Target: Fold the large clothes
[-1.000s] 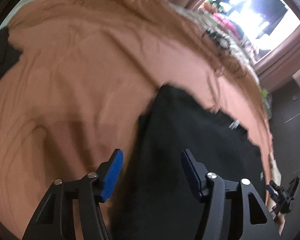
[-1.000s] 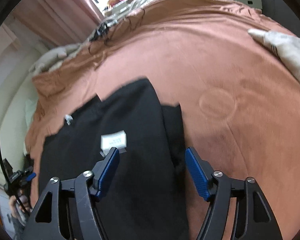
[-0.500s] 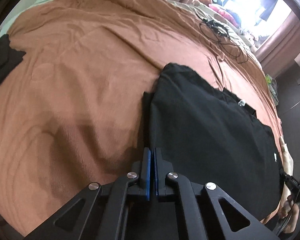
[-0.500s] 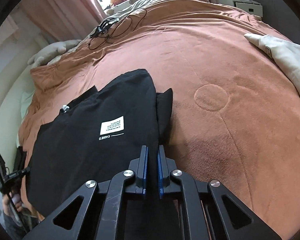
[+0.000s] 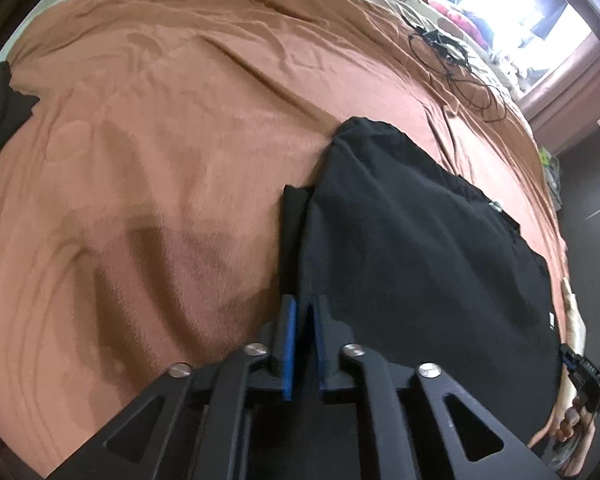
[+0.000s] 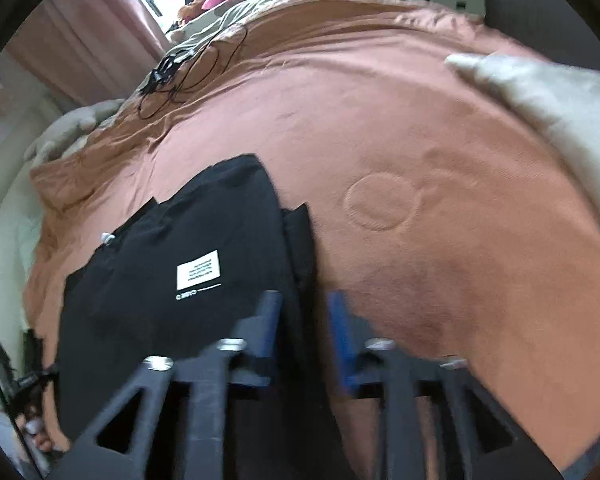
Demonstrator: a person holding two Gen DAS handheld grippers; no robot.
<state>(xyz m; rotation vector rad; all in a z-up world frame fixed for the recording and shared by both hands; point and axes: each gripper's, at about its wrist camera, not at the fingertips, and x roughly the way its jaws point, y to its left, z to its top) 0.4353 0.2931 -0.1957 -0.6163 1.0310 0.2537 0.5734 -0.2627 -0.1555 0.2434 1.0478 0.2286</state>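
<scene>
A black garment [image 5: 400, 260] lies folded on the brown bedspread [image 5: 160, 140], with a narrower layer sticking out along its side. In the right wrist view the same garment [image 6: 160, 320] shows a white label [image 6: 199, 275]. My left gripper [image 5: 304, 300] hangs over the garment's left edge. Its jaws are opening with only a narrow gap, and black cloth lies in that gap. My right gripper [image 6: 304, 296] is over the garment's right edge. Its jaws are opening wider and stand on either side of the cloth edge, with the pads off it.
Black cables [image 5: 452, 60] lie tangled at the far side of the bed, also seen from the right [image 6: 188, 76]. A cream cloth [image 6: 548, 96] lies at the right. A dark item [image 5: 0, 108] sits at the left edge. Bedspread [image 6: 420, 140] stretches beyond the garment.
Both grippers stood wide open over the garment's side edges, then shut, and their jaws have now parted again, the right wider than the left. The garment lies about where it was.
</scene>
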